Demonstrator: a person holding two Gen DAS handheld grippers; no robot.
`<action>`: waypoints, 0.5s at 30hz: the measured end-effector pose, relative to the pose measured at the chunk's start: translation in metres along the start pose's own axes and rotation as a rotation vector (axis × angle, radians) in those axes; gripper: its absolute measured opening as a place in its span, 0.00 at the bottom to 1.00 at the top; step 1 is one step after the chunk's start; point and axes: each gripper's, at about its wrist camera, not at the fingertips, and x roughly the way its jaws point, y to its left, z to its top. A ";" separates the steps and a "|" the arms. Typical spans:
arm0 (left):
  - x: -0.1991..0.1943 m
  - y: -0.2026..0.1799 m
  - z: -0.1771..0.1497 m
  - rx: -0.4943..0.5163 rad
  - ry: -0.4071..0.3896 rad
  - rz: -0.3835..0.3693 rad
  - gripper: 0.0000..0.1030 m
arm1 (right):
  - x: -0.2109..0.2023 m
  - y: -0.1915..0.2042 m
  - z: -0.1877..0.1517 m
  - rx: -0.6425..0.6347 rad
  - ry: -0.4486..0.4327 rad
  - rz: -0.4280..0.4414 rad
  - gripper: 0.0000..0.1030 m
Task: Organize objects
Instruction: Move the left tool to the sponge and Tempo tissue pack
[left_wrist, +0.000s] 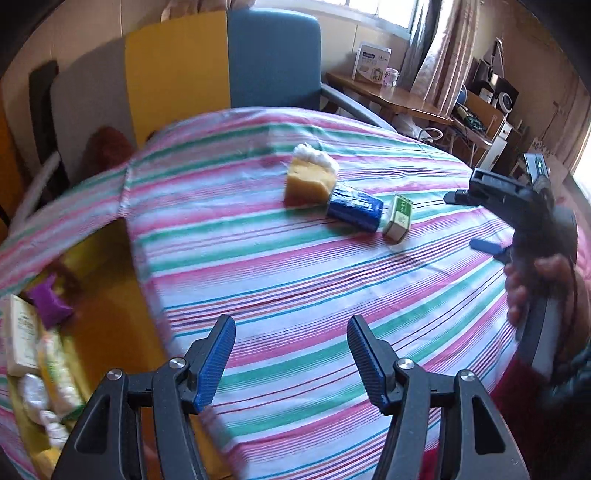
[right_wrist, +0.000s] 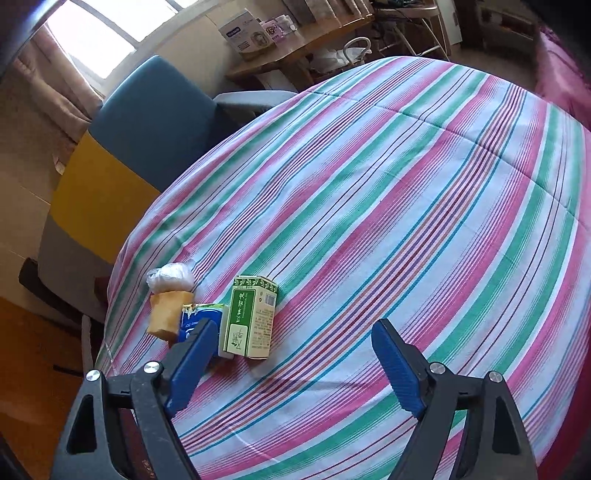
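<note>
On the striped cloth (left_wrist: 295, 280) lie a yellow sponge block (left_wrist: 309, 183) with a white plastic-wrapped wad (left_wrist: 317, 156) behind it, a blue packet (left_wrist: 355, 207) and a green and white box (left_wrist: 398, 218), close together in a row. They also show in the right wrist view: sponge (right_wrist: 165, 314), wad (right_wrist: 170, 276), blue packet (right_wrist: 202, 318), green box (right_wrist: 251, 317). My left gripper (left_wrist: 291, 362) is open and empty, well short of them. My right gripper (right_wrist: 291, 365) is open and empty, just right of the box; it also shows in the left wrist view (left_wrist: 480, 221).
Left of the table, low down, a yellow bin (left_wrist: 88, 332) holds packets, a purple item (left_wrist: 46, 301) and a cream box (left_wrist: 22, 339). A blue and yellow chair (left_wrist: 273, 59) stands behind the table. A wooden desk (left_wrist: 391, 96) with boxes is at the back right.
</note>
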 end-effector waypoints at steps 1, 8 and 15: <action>0.003 0.000 0.002 -0.012 0.009 -0.011 0.60 | 0.001 0.000 0.000 0.001 0.005 0.003 0.84; 0.040 0.007 0.027 -0.127 0.109 -0.109 0.56 | 0.004 0.006 -0.005 -0.014 0.035 0.046 0.85; 0.070 0.016 0.069 -0.217 0.113 -0.088 0.59 | 0.005 0.013 -0.009 -0.037 0.060 0.091 0.87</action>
